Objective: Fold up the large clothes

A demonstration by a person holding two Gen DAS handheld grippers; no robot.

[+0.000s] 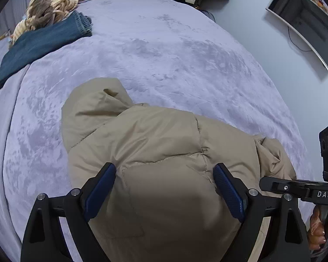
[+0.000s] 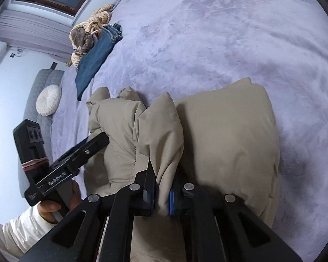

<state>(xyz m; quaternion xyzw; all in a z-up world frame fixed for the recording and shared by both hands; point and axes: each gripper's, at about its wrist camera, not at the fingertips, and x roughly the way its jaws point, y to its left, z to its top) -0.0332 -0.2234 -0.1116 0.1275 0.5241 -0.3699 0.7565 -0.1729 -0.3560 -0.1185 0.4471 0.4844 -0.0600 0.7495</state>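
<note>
Left wrist view is showing the left gripper (image 1: 164,187) hanging over the jacket (image 1: 159,152) with its jaws spread wide, blue pads (image 1: 100,187) clear of the beige fabric and gripping nothing. Beyond the jacket, jeans (image 1: 41,43) and a striped garment (image 1: 48,8) are lying on the bed (image 1: 175,50); a screen (image 1: 306,24) is hanging on the wall. Right wrist view alone is showing the right gripper (image 2: 161,194) pinching a raised fold of the jacket, jaws nearly closed on it. Left of the jacket, a round cushion (image 2: 48,100) is resting on a grey bench (image 2: 32,118).
</note>
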